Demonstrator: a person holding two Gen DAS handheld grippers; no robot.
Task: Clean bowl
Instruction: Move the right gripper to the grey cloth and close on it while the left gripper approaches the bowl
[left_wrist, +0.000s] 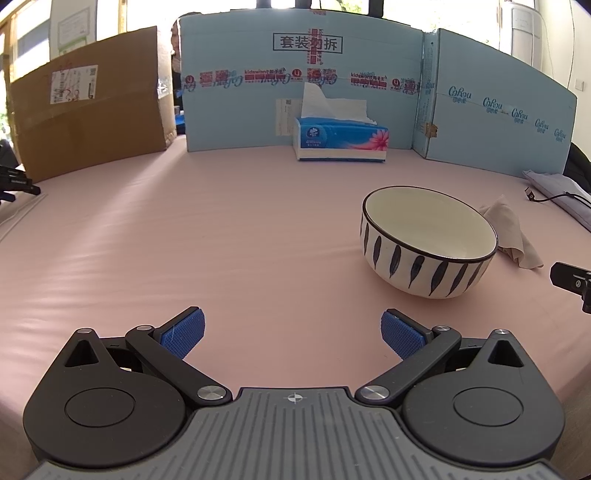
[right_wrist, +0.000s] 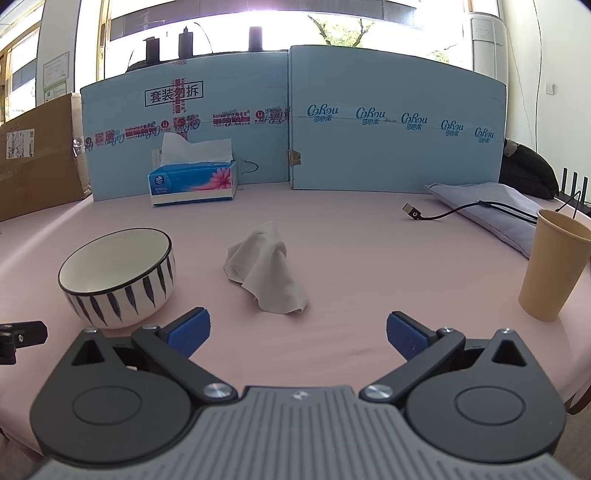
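1. Pink cloth covers the table (left_wrist: 229, 236), which carries every item in view.
2. Backdrop: blue cardboard panels (right_wrist: 395, 147) and a brown cardboard box (left_wrist: 92, 99) stand along the far edge; bright windows (right_wrist: 229, 22) lie behind them.
3. Bowl (left_wrist: 424, 247): upright, white with dark leaf-shaped marks, standing right of centre in the left view.
4. Crumpled tissue (right_wrist: 267, 269): lying just beside the bowl, apart from it.
5. Tissue box (left_wrist: 341, 140): against the blue panels.
6. Paper cup (right_wrist: 554, 264), cable (right_wrist: 443, 212) and grey pouch (right_wrist: 491, 206): at the right side.
7. Left gripper (left_wrist: 291, 332): jaws spread wide, holding nothing.
8. Right gripper (right_wrist: 297, 334): jaws spread wide, holding nothing, short of the tissue.
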